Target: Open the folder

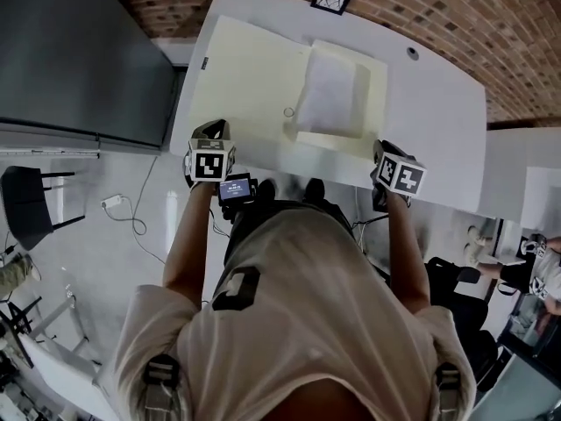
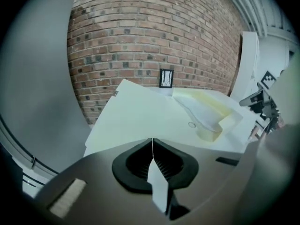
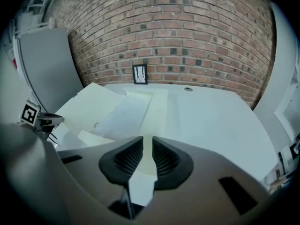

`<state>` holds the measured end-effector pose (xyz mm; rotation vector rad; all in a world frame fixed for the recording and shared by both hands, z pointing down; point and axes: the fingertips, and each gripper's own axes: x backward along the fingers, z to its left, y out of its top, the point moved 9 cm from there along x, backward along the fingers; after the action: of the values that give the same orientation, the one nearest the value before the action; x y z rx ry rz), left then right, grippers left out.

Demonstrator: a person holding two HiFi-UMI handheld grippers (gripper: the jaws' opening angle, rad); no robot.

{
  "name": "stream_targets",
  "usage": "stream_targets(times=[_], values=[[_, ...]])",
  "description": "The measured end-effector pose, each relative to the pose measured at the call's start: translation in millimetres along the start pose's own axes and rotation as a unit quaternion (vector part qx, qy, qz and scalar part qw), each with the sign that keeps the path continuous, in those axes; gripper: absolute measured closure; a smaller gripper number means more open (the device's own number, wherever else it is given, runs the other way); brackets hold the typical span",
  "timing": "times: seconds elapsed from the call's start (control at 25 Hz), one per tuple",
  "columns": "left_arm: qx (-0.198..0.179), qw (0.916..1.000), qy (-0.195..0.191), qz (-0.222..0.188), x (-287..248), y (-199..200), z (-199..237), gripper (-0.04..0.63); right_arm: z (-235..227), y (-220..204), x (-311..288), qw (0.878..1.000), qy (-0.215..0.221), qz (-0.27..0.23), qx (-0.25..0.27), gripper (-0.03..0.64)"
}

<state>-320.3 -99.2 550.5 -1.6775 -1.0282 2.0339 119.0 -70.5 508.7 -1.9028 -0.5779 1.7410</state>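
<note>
both left gripper [image 1: 210, 130] and right gripper [image 1: 384, 152] hang at folder's [image 1: 254, 86] near edge

We find no legible text in any view. The cube [image 1: 210, 164] on the left hand-held gripper [image 1: 211, 128] and its twin on the right hand-held gripper [image 1: 382, 146] carry black-and-white square patterns, no letters or digits. Small screen [image 1: 237, 188] below the left one: lit lines, too small to read. Dark tab [image 1: 204, 62] at the folder [image 1: 254, 77] edge is unreadable.
</note>
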Motion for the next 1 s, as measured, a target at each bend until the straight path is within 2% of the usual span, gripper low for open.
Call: stream_targets(times=[0.16, 0.44, 0.52, 0.68, 0.8, 1.0], values=[[-0.001, 0.9991, -0.023, -0.036, 15, 15, -12, 0.589, 18, 2, 8, 1.000, 0.029, -0.008, -0.004, 0.588], [-0.004, 0.9952, -0.074, -0.063, 28, 32, -32, 0.589, 49, 10, 22, 0.995, 0.096, -0.018, -0.034, 0.609], [-0.006, 0.9933, -0.091, -0.070, 31, 38, -39, 0.589, 54, 12, 28, 0.990, 0.125, -0.026, -0.053, 0.611], [-0.034, 0.9876, -0.130, -0.081, 39, 46, -53, 0.589, 61, 15, 40, 0.982, 0.173, -0.037, -0.073, 0.612], [-0.043, 0.9840, -0.149, -0.088, 50, 51, -62, 0.589, 65, 20, 45, 0.969, 0.225, -0.034, -0.092, 0.612], [-0.037, 0.9796, -0.174, -0.094, 62, 59, -76, 0.589, 72, 31, 54, 0.955, 0.280, -0.048, -0.084, 0.612]])
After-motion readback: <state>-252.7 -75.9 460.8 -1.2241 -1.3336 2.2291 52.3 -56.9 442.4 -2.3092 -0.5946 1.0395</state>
